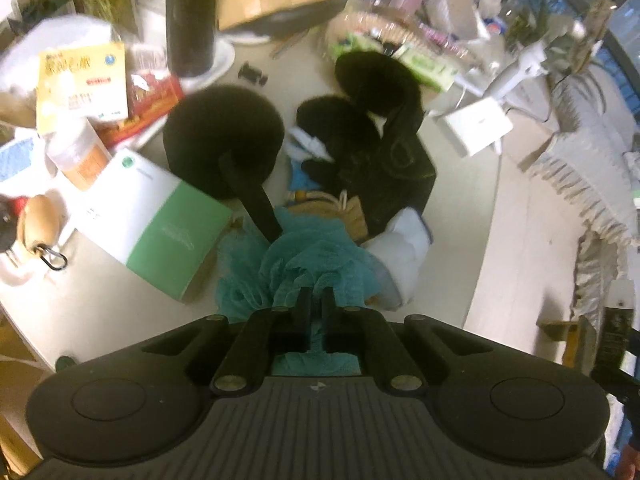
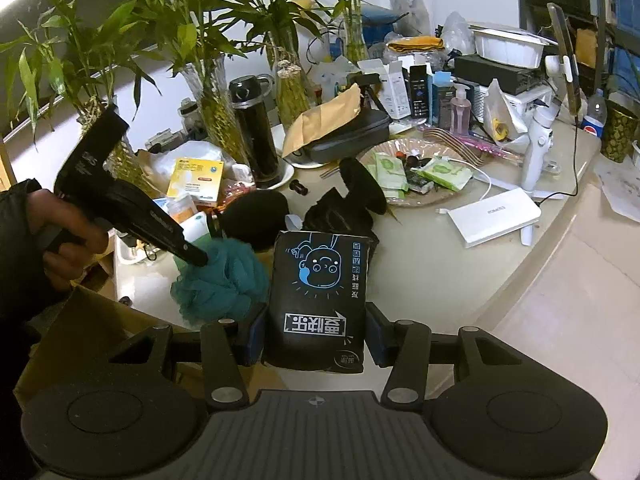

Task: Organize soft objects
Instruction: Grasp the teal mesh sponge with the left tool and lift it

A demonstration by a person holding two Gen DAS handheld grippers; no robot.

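Note:
A teal mesh bath sponge (image 1: 316, 256) lies at the table's near edge, and my left gripper (image 1: 316, 300) is shut on its near folds. In the right wrist view the same left gripper (image 2: 196, 256), held by a hand (image 2: 68, 232), digs its tips into the sponge (image 2: 224, 280). My right gripper (image 2: 316, 336) is shut on a soft black pack (image 2: 316, 300) printed with a blue cartoon face, held upright above the table edge. Black fluffy earmuffs (image 1: 222, 136) and a dark garment (image 1: 392, 168) lie just beyond the sponge.
A green and white booklet (image 1: 160, 220) lies left of the sponge, a white bundle (image 1: 400, 256) to its right. An open cardboard box (image 2: 80, 328) stands below the table edge at left. A black flask (image 2: 256, 136), a plate of green packets (image 2: 420, 176) and a white box (image 2: 492, 216) crowd the table.

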